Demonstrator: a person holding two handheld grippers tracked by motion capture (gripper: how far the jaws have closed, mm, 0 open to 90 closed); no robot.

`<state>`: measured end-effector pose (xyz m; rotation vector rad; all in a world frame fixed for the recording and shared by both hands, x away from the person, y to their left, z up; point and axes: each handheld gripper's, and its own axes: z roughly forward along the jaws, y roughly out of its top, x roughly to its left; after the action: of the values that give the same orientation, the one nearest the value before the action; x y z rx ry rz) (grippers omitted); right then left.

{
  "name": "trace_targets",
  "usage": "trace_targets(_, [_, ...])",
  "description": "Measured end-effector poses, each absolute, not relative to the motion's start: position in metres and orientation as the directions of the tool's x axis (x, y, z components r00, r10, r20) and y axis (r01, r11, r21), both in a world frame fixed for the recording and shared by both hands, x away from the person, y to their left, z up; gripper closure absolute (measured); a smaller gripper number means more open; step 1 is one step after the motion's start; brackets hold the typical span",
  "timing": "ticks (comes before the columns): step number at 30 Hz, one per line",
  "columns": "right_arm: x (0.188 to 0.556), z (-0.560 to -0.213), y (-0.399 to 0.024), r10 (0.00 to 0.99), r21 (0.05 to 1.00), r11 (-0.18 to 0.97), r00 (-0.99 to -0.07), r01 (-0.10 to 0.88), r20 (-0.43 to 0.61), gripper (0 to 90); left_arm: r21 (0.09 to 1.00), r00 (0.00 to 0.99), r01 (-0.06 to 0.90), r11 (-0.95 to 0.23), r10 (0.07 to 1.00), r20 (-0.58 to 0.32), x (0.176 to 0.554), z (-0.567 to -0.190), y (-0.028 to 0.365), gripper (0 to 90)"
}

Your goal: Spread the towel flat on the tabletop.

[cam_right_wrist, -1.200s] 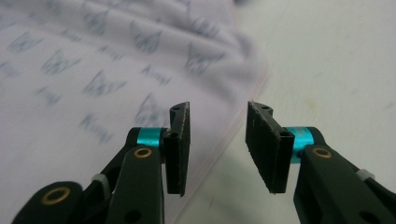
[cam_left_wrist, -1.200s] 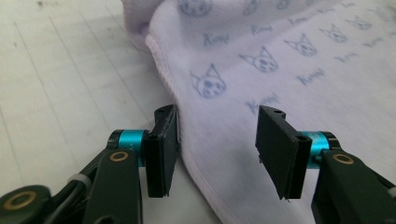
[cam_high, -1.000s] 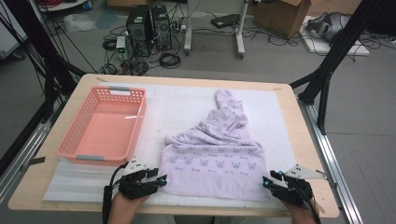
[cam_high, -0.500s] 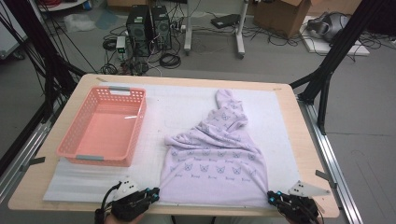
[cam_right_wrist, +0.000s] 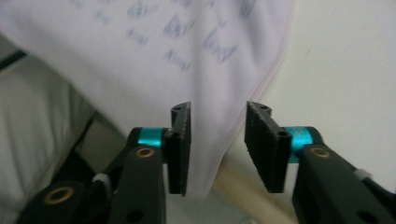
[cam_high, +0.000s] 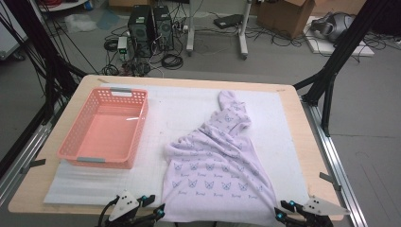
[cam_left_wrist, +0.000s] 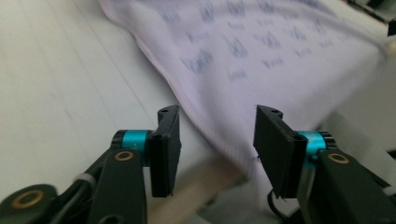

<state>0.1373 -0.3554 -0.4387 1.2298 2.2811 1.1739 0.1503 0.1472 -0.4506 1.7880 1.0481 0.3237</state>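
Both tongs sit low at the counter's (cam_high: pixel 302 142) near edge, one at each bottom corner of the lilac printed garment (cam_high: pixel 217 175). The left tongs (cam_left_wrist: pixel 217 140) have just been opening and stand released, the hem's corner lying between the jaws unpinched. The right tongs (cam_right_wrist: pixel 217 140) have likewise been opening, cloth hanging loose between them. The garment lies spread on the white mat (cam_high: pixel 184 113). The pink basket (cam_high: pixel 68 144) beside it holds nothing.
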Motion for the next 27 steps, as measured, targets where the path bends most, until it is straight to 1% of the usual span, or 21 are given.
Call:
trace_targets(1, [0.142, -0.437, -0.356, 0.809, 0.789, 0.278, -0.576, 0.548, 0.114, 56.6, 0.847, 0.580, 0.519, -0.115, 0.776, -0.249, 0.156, -0.451, 0.148, 45.8])
trace_targets(4, [0.156, -0.438, -0.354, 0.842, 0.793, 0.255, -0.530, 0.553, 0.099, 55.8, 0.837, 0.562, 0.538, -0.103, 0.783, -0.265, 0.174, -0.452, 0.148, 45.9])
trace_targets(8, [0.177, -0.444, -0.346, 0.858, 0.774, 0.260, -0.506, 0.577, 0.089, 55.9, 0.802, 0.576, 0.577, -0.150, 0.771, -0.270, 0.197, -0.457, 0.133, 45.9])
trace_targets(9, [0.182, -0.446, -0.343, 0.856, 0.769, 0.262, -0.509, 0.584, 0.095, 57.2, 0.807, 0.575, 0.570, -0.155, 0.776, -0.257, 0.200, -0.457, 0.130, 46.2])
trace_targets(10, [0.185, -0.448, -0.340, 0.853, 0.759, 0.263, -0.511, 0.595, 0.105, 59.3, 0.804, 0.571, 0.575, -0.149, 0.777, -0.265, 0.201, -0.457, 0.128, 48.0])
trace_targets(11, [0.188, -0.450, -0.337, 0.852, 0.753, 0.271, -0.513, 0.600, 0.101, 60.4, 0.805, 0.572, 0.574, -0.152, 0.778, -0.261, 0.202, -0.457, 0.125, 47.5])
trace_targets(12, [0.189, -0.450, -0.335, 0.856, 0.760, 0.277, -0.510, 0.588, 0.082, 62.8, 0.808, 0.583, 0.564, -0.171, 0.776, -0.242, 0.200, -0.457, 0.121, 51.6])
trace_targets(13, [0.189, -0.450, -0.334, 0.859, 0.756, 0.279, -0.506, 0.592, 0.079, 65.9, 0.822, 0.593, 0.531, -0.207, 0.783, -0.186, 0.197, -0.459, 0.118, 60.4])
trace_targets(14, [0.189, -0.450, -0.334, 0.860, 0.757, 0.288, -0.506, 0.587, 0.064, 70.2, 0.822, 0.593, 0.531, -0.207, 0.783, -0.186, 0.197, -0.459, 0.118, 69.9])
trace_targets(15, [0.188, -0.450, -0.335, 0.859, 0.754, 0.290, -0.508, 0.589, 0.065, 77.5, 0.832, 0.600, 0.494, -0.254, 0.792, -0.114, 0.190, -0.459, 0.114, 81.8])
trace_targets(16, [0.188, -0.449, -0.336, 0.853, 0.746, 0.285, -0.514, 0.601, 0.088, 85.9, 0.825, 0.595, 0.505, -0.255, 0.794, -0.119, 0.189, -0.458, 0.115, 85.9])
trace_targets(19, [0.183, -0.446, -0.338, 0.848, 0.728, 0.302, -0.522, 0.616, 0.089, 87.0, 0.812, 0.602, 0.518, -0.269, 0.789, -0.122, 0.184, -0.455, 0.120, 86.8])
trace_targets(25, [0.155, -0.443, -0.347, 0.817, 0.707, 0.342, -0.567, 0.619, 0.101, 87.2, 0.800, 0.622, 0.549, -0.242, 0.758, -0.198, 0.154, -0.456, 0.141, 86.7])
trace_targets(27, [0.145, -0.442, -0.347, 0.798, 0.691, 0.366, -0.592, 0.623, 0.111, 87.2, 0.792, 0.638, 0.554, -0.257, 0.742, -0.206, 0.145, -0.456, 0.142, 86.6])
